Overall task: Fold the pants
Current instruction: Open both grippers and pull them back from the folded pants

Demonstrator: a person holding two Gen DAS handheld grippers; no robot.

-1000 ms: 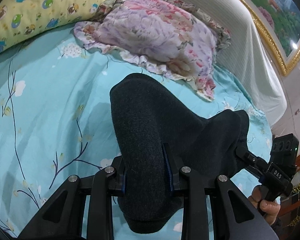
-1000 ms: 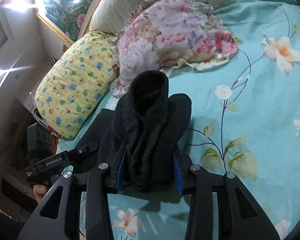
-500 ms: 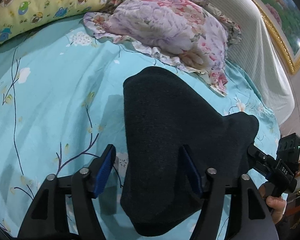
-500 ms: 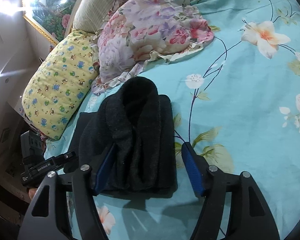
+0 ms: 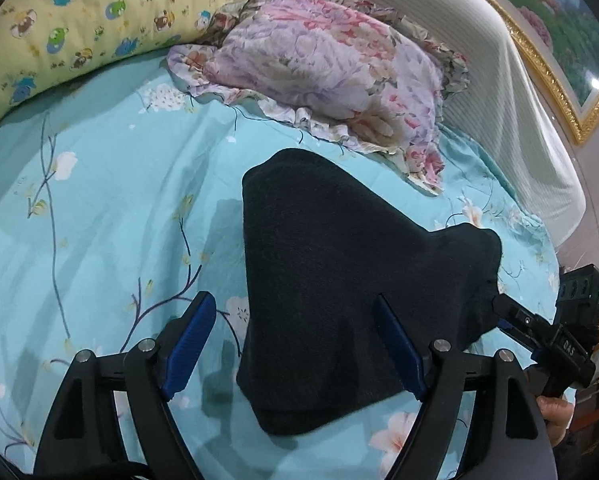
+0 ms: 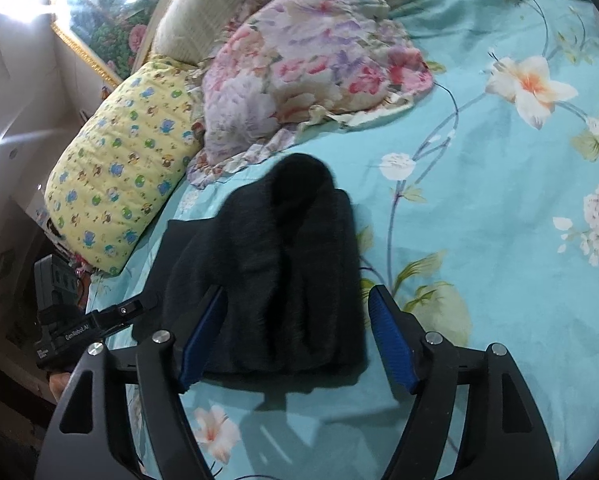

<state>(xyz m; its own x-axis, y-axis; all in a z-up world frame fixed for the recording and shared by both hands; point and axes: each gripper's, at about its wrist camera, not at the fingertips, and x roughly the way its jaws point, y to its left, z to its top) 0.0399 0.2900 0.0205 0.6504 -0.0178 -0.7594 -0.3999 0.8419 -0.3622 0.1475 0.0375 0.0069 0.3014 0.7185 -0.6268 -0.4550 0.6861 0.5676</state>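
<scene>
The dark knit pants [image 5: 339,272] lie folded in a thick bundle on the turquoise flowered bedsheet [image 5: 99,220]. In the right wrist view the pants [image 6: 275,272] show stacked folded layers. My left gripper [image 5: 293,308] is open, its blue-padded jaws standing apart over the near edge of the bundle without gripping it. My right gripper [image 6: 297,304] is open too, its jaws either side of the bundle's near end. Each gripper shows in the other's view, the right one [image 5: 539,328] at the bundle's far right, the left one [image 6: 99,320] at its left.
A floral ruffled pillow [image 5: 331,68] and a yellow cartoon-print pillow [image 5: 59,20] lie beyond the pants near the padded headboard [image 5: 499,80]. A gold-framed picture [image 5: 559,40] hangs above. The bed's edge runs close on the right in the left wrist view.
Both grippers were shut on the pants and holding them up; they have opened and let go. The bundle now rests lower on the bed, and both grippers have pulled back a little.
</scene>
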